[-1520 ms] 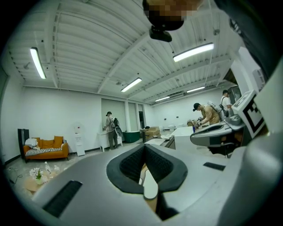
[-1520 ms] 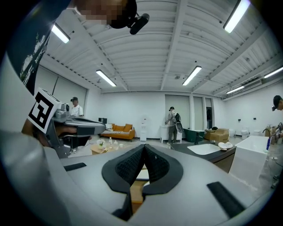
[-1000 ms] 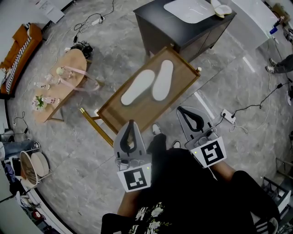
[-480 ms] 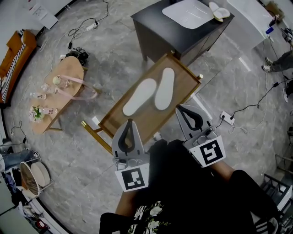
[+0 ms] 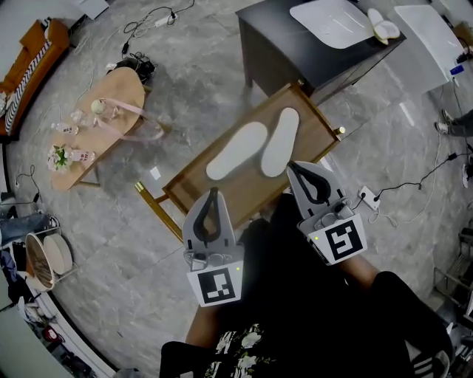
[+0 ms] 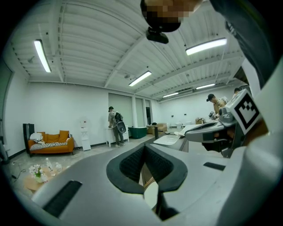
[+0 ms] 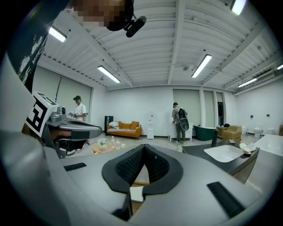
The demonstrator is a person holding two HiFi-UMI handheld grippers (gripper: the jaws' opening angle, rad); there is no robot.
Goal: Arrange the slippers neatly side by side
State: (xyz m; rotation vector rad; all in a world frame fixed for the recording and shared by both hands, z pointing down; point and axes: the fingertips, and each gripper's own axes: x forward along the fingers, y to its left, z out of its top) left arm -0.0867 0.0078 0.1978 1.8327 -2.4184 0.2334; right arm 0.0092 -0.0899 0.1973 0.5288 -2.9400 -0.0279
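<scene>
Two white slippers lie soles-up on a low wooden table (image 5: 217, 196). The left slipper (image 5: 236, 150) slants away from the right slipper (image 5: 281, 142), so their near ends spread apart. My left gripper (image 5: 214, 192) hangs shut and empty over the table's near left edge, short of the left slipper. Near the right slipper's closest end, my right gripper (image 5: 292, 167) is also shut and holds nothing. In the left gripper view the left gripper (image 6: 144, 148) points level into the room with its jaws together. The right gripper (image 7: 144, 148) does the same in the right gripper view.
A dark cabinet (image 5: 310, 52) with a white tray (image 5: 332, 13) stands just behind the table. At the left is an oval coffee table (image 5: 103, 122) with bottles and flowers. A power strip (image 5: 367, 196) and cables lie on the floor at the right. People stand far off by the back wall.
The head view has shifted, so the table and slippers now sit further right and nearer the grippers. The slippers have not moved on the table. Both grippers stay shut.
</scene>
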